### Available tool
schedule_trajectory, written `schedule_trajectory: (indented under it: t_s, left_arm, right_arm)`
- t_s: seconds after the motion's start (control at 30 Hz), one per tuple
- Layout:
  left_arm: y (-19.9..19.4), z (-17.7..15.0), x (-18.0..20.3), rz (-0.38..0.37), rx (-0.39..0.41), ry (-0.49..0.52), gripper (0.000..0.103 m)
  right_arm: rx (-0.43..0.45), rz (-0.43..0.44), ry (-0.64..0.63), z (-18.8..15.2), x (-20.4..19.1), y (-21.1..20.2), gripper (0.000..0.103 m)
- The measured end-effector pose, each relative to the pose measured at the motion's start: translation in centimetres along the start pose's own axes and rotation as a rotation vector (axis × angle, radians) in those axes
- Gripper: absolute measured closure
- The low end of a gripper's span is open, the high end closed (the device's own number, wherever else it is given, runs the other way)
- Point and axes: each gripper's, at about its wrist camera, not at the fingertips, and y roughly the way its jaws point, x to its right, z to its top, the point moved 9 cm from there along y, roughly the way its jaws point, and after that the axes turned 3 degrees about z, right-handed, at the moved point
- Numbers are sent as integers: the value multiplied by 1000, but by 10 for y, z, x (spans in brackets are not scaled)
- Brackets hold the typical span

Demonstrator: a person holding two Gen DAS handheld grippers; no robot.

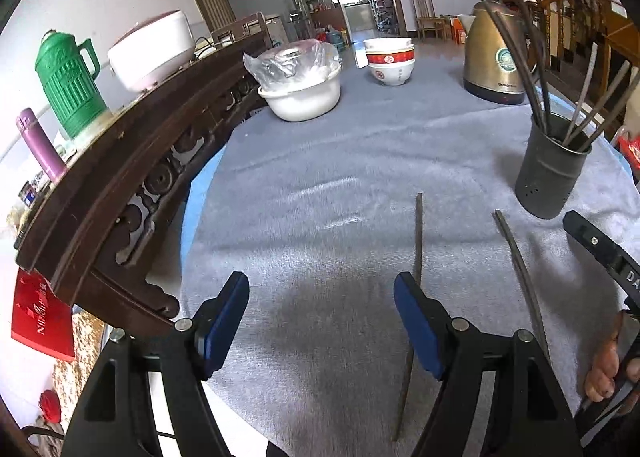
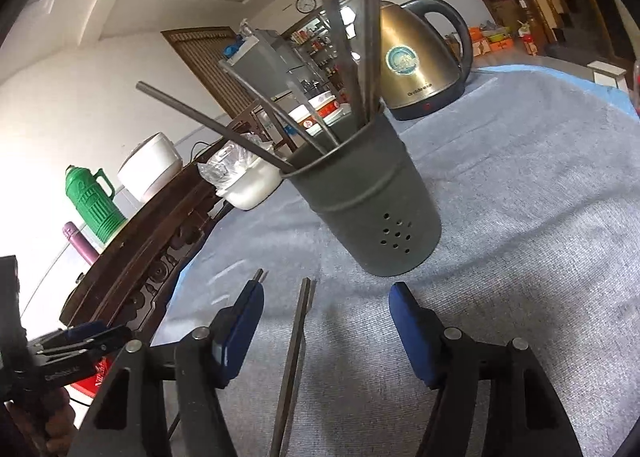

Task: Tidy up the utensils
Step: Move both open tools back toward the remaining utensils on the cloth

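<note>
Most chopsticks already stand in the dark holder cup (image 2: 372, 197) in the middle of the right view. Some chopsticks (image 2: 294, 361) lie on the bench (image 2: 520, 217) at the bottom, between the wide-apart, empty right tongs (image 2: 326, 333). The left tongs (image 1: 322, 325) are spread and empty too, with one chopstick (image 1: 417, 241) beside them. I think the pickup comes next: go down and squeeze.

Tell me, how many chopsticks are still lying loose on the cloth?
2. One chopstick lies beside the left gripper's right finger; the other chopstick lies further right, nearer the holder. The fingers may hide more.
</note>
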Motion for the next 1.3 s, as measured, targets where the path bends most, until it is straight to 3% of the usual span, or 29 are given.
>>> schedule_trajectory:
  t_s: [0.47,1.03,1.3]
  left_arm:
    - [21,14,-14,-12,-24,-59,27]
    - [45,30,-6,-111,-28,-77,27]
    - [46,30,-10,-154,-29,-99,27]
  right_arm:
    - [-46,-23,8,-4,3,9,34]
    - [-61,-140,-31,-7,4,11,34]
    - [-76,-215,-90,-2,-13,0,48]
